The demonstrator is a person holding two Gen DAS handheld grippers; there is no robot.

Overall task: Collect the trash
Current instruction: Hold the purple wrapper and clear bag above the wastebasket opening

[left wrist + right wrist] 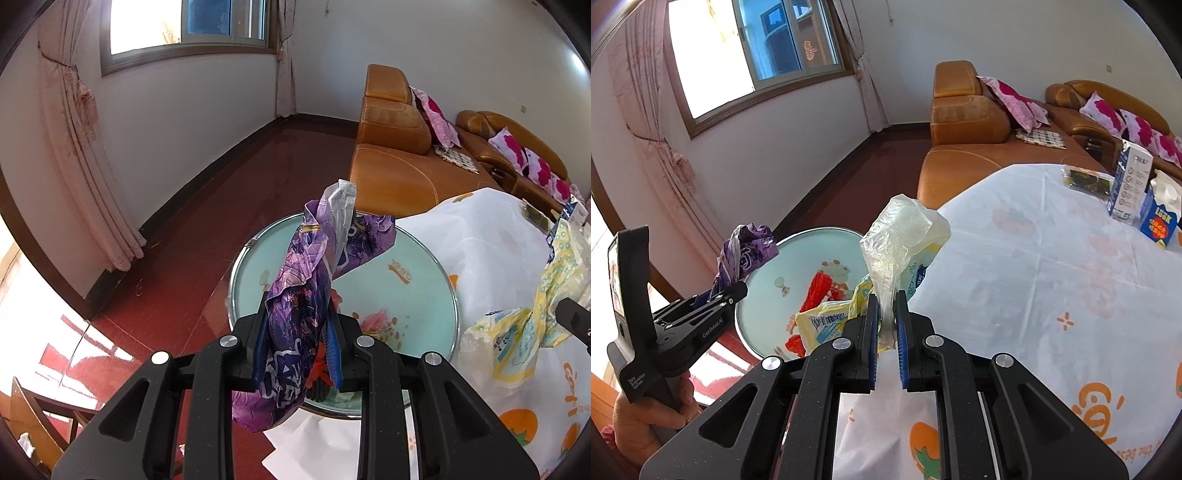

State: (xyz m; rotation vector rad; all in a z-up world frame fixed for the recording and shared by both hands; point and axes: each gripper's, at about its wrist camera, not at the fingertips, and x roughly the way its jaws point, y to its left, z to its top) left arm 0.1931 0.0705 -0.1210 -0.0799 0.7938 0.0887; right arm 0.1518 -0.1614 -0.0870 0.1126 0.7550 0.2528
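My left gripper (298,321) is shut on a crumpled purple foil wrapper (314,251) with a bit of clear film at its top. It hangs over a round pale-green tray (424,258). My right gripper (886,301) is shut on a clear plastic bag (905,229) bunched with a yellow-and-white packet (820,325), held at the table's edge beside the tray (761,306). A red wrapper (820,291) lies in the tray. In the right wrist view the left gripper (733,290) shows at the left with the purple wrapper (750,247). The yellow bundle (517,332) shows at the right of the left wrist view.
A table with a white cloth printed in orange (1052,277) fills the right side. Two cartons (1130,181) (1160,218) and a dark packet (1086,181) stand at its far end. An orange sofa (964,110) lies behind it. A person's hand (646,417) holds the left gripper's handle.
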